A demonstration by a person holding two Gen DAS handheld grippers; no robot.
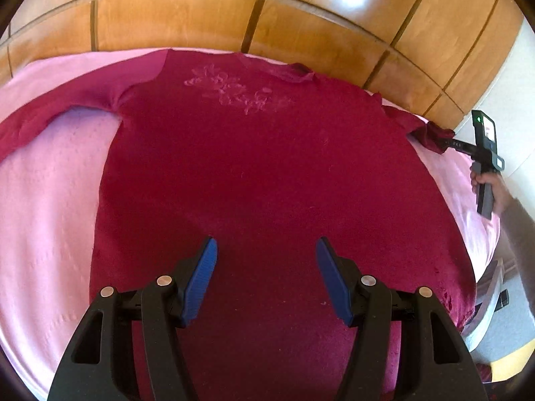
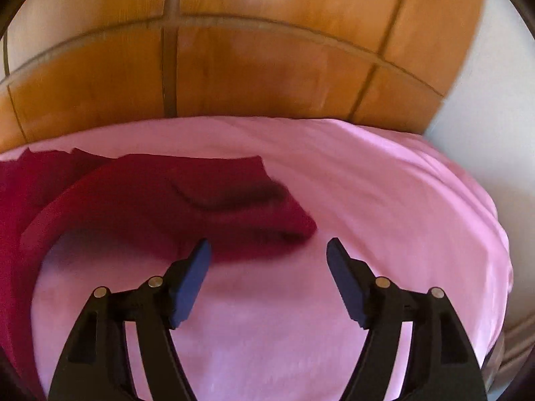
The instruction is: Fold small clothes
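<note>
Blue pads [image 1: 200, 280] of the left gripper [image 1: 266, 277] are standing apart, empty, hovering over the hem of the shirt [image 1: 260, 173]. That crimson shirt is lying flat on the pink sheet [image 1: 50, 200], hem near, collar pointing toward the headboard [image 1: 200, 23], sleeves spreading sideways. It's looking soft, light and limp, so pinching a hem corner or cuff seems best. Farther right, the right gripper [image 2: 267, 277] is also gaping, nothing held, just short of the sleeve [image 2: 240, 207].
</note>
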